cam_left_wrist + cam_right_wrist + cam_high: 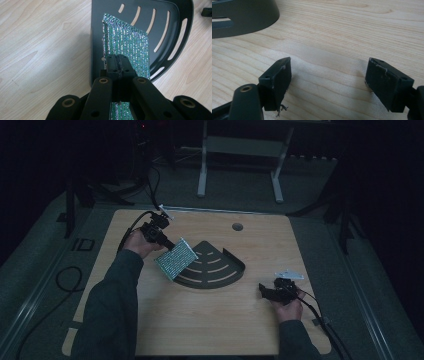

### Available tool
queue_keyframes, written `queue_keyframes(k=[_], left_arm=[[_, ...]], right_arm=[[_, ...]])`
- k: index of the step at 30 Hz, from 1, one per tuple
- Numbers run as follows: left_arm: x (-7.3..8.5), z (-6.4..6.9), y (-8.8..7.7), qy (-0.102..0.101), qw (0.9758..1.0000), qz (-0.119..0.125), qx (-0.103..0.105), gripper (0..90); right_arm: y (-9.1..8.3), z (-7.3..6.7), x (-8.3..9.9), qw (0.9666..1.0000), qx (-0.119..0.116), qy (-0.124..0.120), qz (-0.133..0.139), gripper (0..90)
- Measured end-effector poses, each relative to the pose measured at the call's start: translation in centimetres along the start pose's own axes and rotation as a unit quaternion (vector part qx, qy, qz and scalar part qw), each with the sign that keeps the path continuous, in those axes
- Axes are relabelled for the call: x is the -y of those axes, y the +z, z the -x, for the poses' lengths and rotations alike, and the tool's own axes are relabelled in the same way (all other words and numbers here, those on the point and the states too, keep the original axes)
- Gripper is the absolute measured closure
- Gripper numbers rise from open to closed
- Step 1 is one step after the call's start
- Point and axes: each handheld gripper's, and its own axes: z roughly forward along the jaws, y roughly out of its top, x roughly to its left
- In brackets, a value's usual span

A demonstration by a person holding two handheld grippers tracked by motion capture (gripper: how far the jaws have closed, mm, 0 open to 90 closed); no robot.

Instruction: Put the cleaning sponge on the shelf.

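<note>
The left gripper (117,65) is pinching a glittery green scouring pad (127,42) by one edge, holding it tilted over the near rim of the dark slotted corner shelf (215,267) on the desk (200,320). With so thin a bite, the pad is risking slipping out or snagging the rim. The right gripper (328,82) is resting wide and empty beside the shelf.

A glittering green-and-silver scouring pad (176,258) — flat, rectangular, ribbed in straight rows — hangs tilted above the table, its upper corner pinched in the left gripper (117,65). Its lower part overlaps the left edge of a dark, fan-shaped slotted tray (222,270), which lies flat near the middle of the table — closer to the far edge.
</note>
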Motion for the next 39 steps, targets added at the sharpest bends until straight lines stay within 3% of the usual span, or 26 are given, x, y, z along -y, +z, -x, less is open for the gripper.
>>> queue_keyframes(k=[13, 39], left_arm=[[-1.6, 0.5, 0.3, 0.006, 0.9999, 0.001, -0.010, 90.0], [-2.0, 0.2, 2.1, 0.005, 0.9996, 0.007, -0.025, 90.0]], right_arm=[[0.0, 0.0, 0.0, 1.0000, 0.000, 0.000, 0.000, 20.4], [0.1, 0.1, -0.1, 1.0000, 0.000, 0.000, 0.001, 20.4]])
